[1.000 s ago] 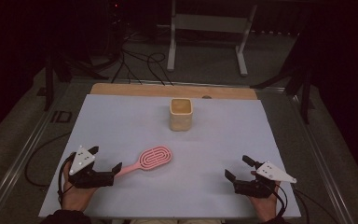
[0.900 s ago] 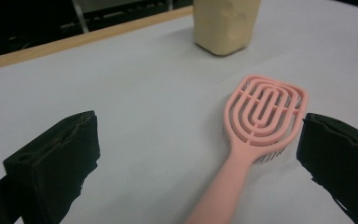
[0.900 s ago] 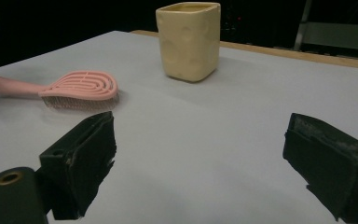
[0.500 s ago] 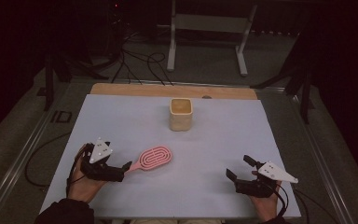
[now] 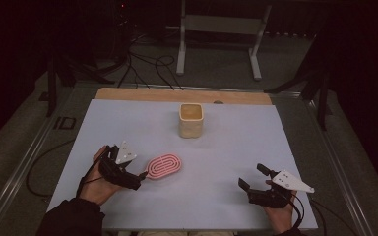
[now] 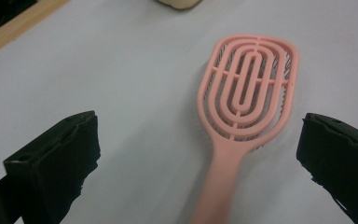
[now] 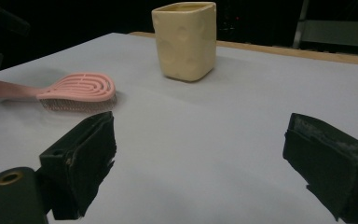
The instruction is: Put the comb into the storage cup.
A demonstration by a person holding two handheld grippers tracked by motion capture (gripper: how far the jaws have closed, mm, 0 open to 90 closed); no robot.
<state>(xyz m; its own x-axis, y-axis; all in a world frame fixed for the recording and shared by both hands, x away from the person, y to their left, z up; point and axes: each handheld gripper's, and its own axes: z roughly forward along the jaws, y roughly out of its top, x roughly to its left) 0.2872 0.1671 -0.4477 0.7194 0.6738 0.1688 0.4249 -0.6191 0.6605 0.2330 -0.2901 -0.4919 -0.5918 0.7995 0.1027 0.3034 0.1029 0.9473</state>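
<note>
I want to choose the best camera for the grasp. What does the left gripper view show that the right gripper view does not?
The left gripper view alone looks down on the pink hairbrush from above, its handle running between the open jaws of the left gripper. The right gripper view alone shows the whole cream cup upright, the brush's bristles from the side, and the open right gripper. Both share the brush and the white table.

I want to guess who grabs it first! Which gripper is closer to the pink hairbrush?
Left. The left gripper is right at the handle end of the pink hairbrush, jaws open on either side of it. The right gripper sits far off across the table, also open.
</note>
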